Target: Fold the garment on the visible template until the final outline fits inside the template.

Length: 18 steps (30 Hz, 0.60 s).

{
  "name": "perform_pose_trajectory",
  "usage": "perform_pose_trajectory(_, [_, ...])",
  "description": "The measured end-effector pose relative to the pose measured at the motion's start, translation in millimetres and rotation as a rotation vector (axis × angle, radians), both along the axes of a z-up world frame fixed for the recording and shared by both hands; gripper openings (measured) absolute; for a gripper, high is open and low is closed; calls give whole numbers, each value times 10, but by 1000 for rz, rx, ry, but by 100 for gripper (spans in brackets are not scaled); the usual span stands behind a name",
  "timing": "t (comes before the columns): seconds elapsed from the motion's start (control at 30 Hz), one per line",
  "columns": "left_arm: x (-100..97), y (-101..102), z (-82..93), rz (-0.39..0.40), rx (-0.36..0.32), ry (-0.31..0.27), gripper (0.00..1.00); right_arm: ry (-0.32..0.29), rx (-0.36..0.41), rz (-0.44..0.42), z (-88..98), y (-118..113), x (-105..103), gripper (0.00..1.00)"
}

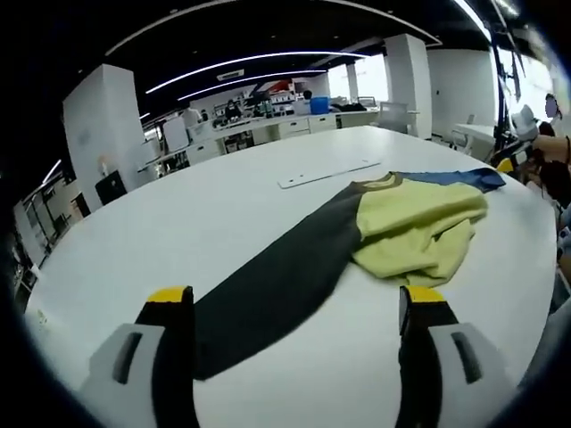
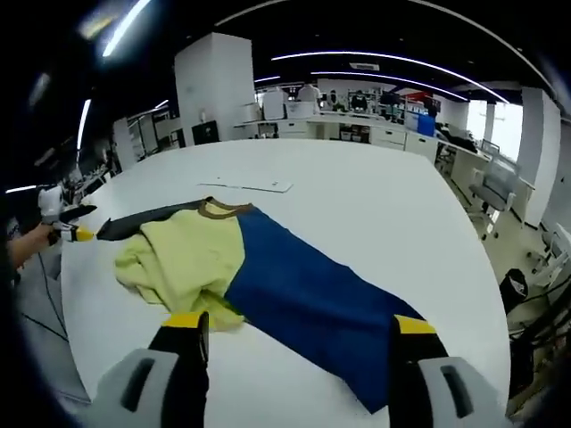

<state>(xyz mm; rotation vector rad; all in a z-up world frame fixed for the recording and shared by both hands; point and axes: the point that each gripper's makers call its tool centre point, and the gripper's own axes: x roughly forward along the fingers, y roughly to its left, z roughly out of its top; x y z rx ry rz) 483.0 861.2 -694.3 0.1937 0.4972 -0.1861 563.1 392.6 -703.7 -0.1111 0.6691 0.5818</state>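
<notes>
At the bottom of the left gripper view, the left gripper (image 1: 296, 308) has two black jaws capped with yellow tips, each rising from a pale grey housing with a dark slot. At the bottom of the right gripper view, the right gripper (image 2: 298, 332) looks the same: black jaws, yellow tips, rounded grey housings with dark slots

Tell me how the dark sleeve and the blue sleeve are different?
The dark sleeve is charcoal grey; the blue sleeve is bright blue. They stretch out to opposite sides of the bunched yellow middle. The dark sleeve reaches toward the left tongs, the blue sleeve toward the right tongs. Both lie flat on the white table.
</notes>
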Motion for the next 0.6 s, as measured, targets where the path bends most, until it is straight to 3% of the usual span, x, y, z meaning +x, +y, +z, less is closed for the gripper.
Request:
perform_pose_trajectory(0.1, [-10,-145,-8,-34,-10,-2,91,-4,-7,57,5,139,-52,84])
perform_pose_trajectory(0.2, [47,-252,2,-68,-26,-49,88,-19,-28,113,4,261,-93,82])
perform_pose_trajectory(0.37, [54,-459,-94,-134,-8,-34,80,-28,-63,207,-39,415,-171,64])
perform_pose_trajectory(0.47, [64,-545,-138,-161,-2,-43,66,-23,-80,229,-84,450,-191,51])
perform_pose_trajectory(0.6, [55,-703,-233,-198,-24,-29,56,-35,-112,276,-131,512,-188,40])
